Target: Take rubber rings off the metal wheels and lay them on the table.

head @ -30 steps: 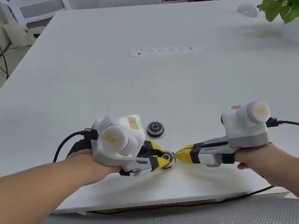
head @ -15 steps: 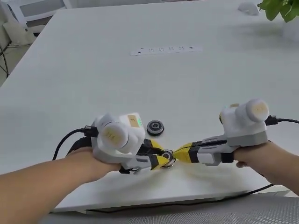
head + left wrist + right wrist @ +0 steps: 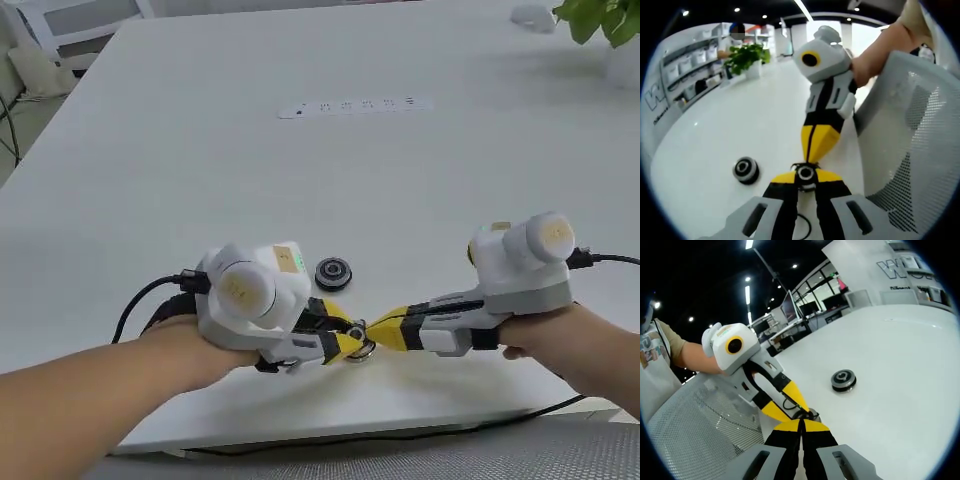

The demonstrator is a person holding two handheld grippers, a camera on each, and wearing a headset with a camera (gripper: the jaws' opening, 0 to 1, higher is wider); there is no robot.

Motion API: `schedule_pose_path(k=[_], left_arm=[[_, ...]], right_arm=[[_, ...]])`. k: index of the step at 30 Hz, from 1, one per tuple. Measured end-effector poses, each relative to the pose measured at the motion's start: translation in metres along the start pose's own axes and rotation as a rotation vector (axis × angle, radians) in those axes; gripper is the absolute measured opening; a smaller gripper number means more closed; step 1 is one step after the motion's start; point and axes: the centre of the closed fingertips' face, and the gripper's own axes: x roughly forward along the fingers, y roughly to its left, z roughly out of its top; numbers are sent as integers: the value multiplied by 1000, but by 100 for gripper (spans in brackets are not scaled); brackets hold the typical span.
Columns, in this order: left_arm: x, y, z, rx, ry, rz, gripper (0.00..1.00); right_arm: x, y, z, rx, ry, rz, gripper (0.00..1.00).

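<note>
Two wheels are showing at the near side of the white table (image 3: 300, 180). The left gripper (image 3: 348, 346) is clamping one metal wheel (image 3: 360, 343) between its yellow-tipped jaws near the table's front edge, and the jaws are standing only as wide as the wheel itself. The right gripper (image 3: 380, 334) is pointing in from the opposite side, its jaws pressing almost fully together with their tips touching the wheel's rim. Whether any rubber is caught between them is too small to tell. The second wheel (image 3: 333, 273) is lying flat just beyond the left gripper, its dark ring (image 3: 843, 386) in place, apart from both tools.
</note>
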Motion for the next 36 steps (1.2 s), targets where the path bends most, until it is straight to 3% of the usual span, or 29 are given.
schedule_pose_path(k=[8,13,17,29,36], left_arm=[[0,0,0,3,-2,1,12],[0,0,0,0,-4,2,12],[0,0,1,-1,-3,0,13],[-2,-1,0,-25,21,1,14],[-12,-1,5,-41,0,-13,14]], right_arm=[[4,12,5,-41,-4,52,0],[2,11,4,-58,-13,50,0],[1,6,1,-115,-4,32,0],[-1,4,5,-128,-3,20,0],[-2,5,7,-126,-7,19,0]])
